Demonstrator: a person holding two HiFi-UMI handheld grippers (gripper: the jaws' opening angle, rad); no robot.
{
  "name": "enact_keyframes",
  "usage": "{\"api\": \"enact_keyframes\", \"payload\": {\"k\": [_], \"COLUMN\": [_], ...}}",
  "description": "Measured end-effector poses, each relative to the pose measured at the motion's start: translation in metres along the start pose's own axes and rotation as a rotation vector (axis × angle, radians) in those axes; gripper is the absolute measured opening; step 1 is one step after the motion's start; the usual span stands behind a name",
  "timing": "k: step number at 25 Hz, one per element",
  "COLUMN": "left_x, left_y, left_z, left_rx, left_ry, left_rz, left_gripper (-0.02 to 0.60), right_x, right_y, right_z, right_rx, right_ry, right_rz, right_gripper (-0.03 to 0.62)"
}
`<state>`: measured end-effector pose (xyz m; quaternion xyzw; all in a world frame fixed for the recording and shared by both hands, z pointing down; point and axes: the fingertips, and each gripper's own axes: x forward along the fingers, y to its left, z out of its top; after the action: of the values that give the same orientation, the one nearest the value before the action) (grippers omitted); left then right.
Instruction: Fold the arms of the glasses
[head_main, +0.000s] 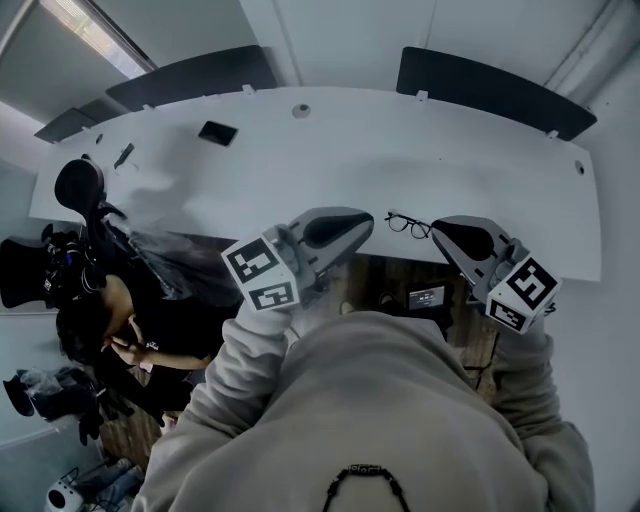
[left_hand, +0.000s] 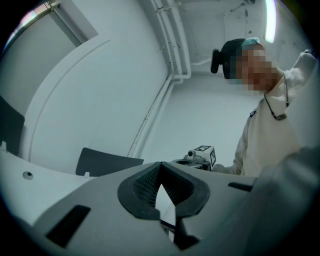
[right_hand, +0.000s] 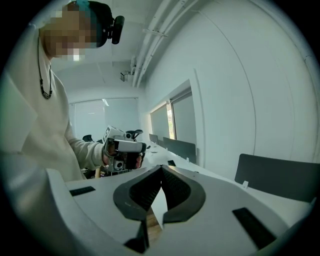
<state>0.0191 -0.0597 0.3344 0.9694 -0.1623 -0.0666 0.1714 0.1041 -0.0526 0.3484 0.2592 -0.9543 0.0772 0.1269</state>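
Lying near the front edge of the white table (head_main: 400, 160): one pair of black-framed glasses (head_main: 408, 225), seen between the two gripper tips in the head view; whether its arms are folded cannot be made out. Left gripper (left_hand: 160, 166): jaws closed together, nothing between them. Right gripper (right_hand: 161, 168): jaws likewise closed together, nothing held. Further item on the table: a dark flat device (head_main: 217, 132), well apart from the glasses.

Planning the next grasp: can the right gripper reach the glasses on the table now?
Probably yes: the glasses lie in the open near the table edge, close beside the right gripper, with nothing between them. Its shut jaws must open first.
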Motion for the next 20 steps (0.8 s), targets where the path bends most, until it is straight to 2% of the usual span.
{"api": "enact_keyframes", "payload": {"k": [5, 11, 20], "left_x": [0.005, 0.021, 0.026], "left_y": [-0.001, -0.009, -0.019], "left_z": [0.007, 0.011, 0.015], "left_rx": [0.020, 0.087, 0.067], "left_ry": [0.005, 0.039, 0.017], "left_rz": [-0.023, -0.042, -0.087], "left_gripper": [0.006, 0.006, 0.006], "right_x": [-0.004, -0.004, -0.005], "right_y": [0.004, 0.004, 0.005], "right_z": [0.004, 0.005, 0.000], "right_rx": [-0.002, 0.004, 0.016], "right_ry": [0.000, -0.003, 0.020], "right_rz": [-0.017, -0.045, -0.054], "right_gripper": [0.022, 0.021, 0.021]}}
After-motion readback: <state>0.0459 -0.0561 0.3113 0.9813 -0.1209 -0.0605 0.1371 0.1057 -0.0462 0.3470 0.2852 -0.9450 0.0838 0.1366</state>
